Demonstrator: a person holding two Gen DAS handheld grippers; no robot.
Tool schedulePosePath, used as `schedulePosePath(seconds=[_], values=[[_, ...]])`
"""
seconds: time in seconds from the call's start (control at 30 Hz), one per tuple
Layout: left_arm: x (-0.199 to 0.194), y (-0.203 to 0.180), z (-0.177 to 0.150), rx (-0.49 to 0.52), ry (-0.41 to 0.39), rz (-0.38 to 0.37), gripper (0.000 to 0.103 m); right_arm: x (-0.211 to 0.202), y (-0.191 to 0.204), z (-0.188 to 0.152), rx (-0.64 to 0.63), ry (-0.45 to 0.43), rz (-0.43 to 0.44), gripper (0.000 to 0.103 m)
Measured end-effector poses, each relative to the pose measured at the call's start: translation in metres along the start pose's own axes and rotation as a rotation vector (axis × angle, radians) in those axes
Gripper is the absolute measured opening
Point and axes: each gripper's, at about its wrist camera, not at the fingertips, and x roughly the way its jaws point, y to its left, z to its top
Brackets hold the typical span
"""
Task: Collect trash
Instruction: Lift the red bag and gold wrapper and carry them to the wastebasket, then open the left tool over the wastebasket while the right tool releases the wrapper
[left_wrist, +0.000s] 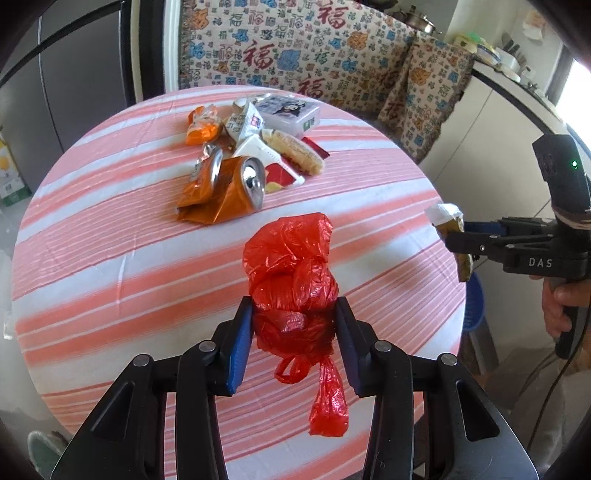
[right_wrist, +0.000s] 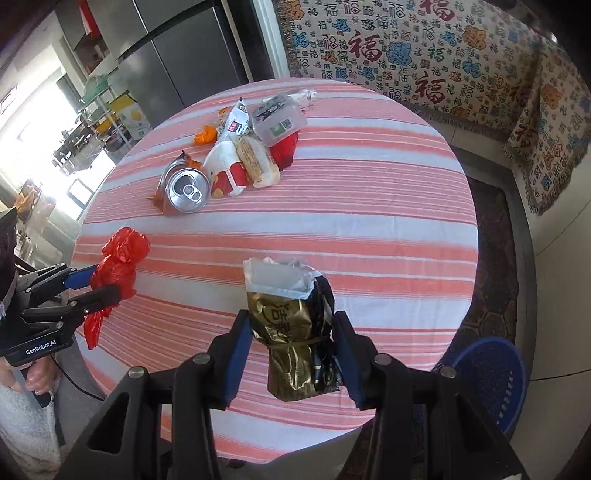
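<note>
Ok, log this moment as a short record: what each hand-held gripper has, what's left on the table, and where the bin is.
left hand-held gripper: shut on red plastic bag, held above the table
right hand-held gripper: shut on gold wrapper
table: round, pink striped cloth
trash pile: aluminium can, orange wrappers, white packets, plastic box
blue basket: on the floor, right of the table

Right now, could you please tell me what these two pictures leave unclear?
- Contents of the red bag: hidden by its own crumpled plastic, both views.
- Blue basket: inside blocked by the right gripper, right view.
- Gold packet: print creased, unreadable.
- Wrappers under the can: covered in the pile, left view.
</note>
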Motion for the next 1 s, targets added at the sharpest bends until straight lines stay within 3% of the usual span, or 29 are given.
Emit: schedulePosePath(seconds=[0.43, 0.63, 1.0], values=[[-0.004, -0.076, 0.011, 0.086, -0.036, -0.067, 0.043, -0.045, -0.039, -0.031, 0.123, -0.1, 0.019, 0.045], [0.005, -0.125, 0.016, 0.129, -0.032, -0.132, 0.043, -0.071, -0.081, -0.052, 0.185, -0.14, -0.055, 0.045], [0.046, -0.251, 0.037, 0.255, -0.023, -0.269, 0.043, -0.115, -0.198, -0.102, 0.375, -0.205, -0.22, 0.045]])
